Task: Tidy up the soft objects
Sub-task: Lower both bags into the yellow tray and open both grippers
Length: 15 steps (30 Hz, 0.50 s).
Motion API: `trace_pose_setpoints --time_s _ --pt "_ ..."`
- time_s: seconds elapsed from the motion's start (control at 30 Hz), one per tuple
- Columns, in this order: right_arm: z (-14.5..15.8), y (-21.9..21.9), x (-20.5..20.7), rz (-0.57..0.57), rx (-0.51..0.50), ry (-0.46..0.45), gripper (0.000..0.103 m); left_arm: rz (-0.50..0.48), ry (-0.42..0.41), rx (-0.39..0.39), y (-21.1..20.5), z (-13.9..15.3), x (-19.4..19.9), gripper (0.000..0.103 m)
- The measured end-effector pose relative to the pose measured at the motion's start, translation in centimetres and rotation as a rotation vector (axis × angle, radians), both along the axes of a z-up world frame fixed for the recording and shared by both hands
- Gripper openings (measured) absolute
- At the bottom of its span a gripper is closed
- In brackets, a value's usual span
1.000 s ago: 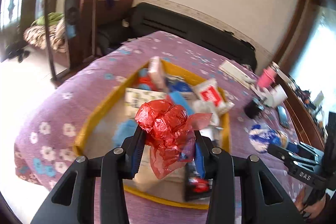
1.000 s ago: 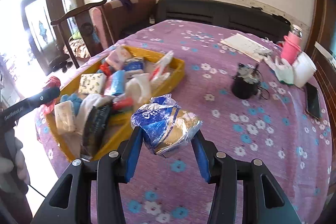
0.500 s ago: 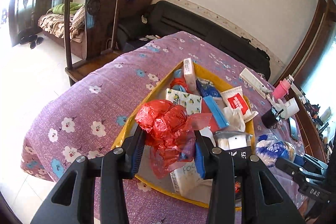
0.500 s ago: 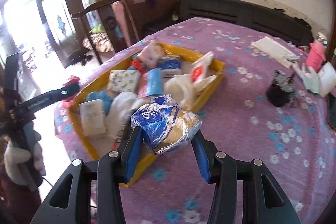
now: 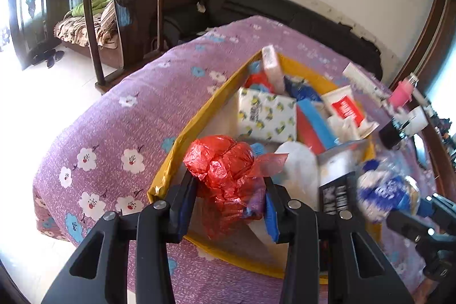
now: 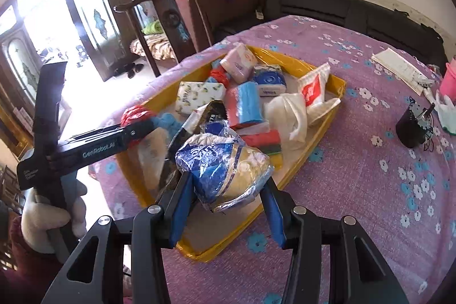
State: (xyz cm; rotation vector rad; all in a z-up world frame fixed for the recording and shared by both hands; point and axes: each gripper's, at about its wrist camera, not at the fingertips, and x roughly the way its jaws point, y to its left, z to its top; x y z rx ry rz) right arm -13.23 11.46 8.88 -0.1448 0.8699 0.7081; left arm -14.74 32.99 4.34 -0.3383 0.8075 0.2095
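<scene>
Red bag point(image 5: 228, 170), crinkly plastic balled up, clamped in the left claw point(image 5: 229, 207) over the yellow tray point(image 5: 185, 136); right claw point(image 6: 228, 204) grips a glossy blue pack point(image 6: 222, 170).

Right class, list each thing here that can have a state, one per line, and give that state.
Left hand-held gripper: shut on the red bag.
Red bag: crumpled, held above the tray's near end.
Right hand-held gripper: shut on the blue packet.
Blue packet: squeezed, held over the tray.
Yellow tray: on the bedspread, crowded with soft packs.
Black cup: upright, outside the tray.
</scene>
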Motion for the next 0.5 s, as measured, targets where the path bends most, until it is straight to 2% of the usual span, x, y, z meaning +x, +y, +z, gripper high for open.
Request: trace_pose_setpoints --time_s 0.17,0.27,0.5 --pt "0.4 -0.9 0.9 -0.05 -0.03 -0.043 0.052 -0.005 0.023 0.106 -1.1 -0.3 0.5 0.042" --pt "1.3 -1.8 1.6 -0.079 -0.016 -0.054 0.05 -0.009 0.018 0.141 -1.5 -0.2 0.5 0.044" --pt "2.3 -2.5 3.0 -0.106 0.005 -0.053 0.043 -0.02 -0.017 0.125 -1.2 -0.1 -0.1 0.044"
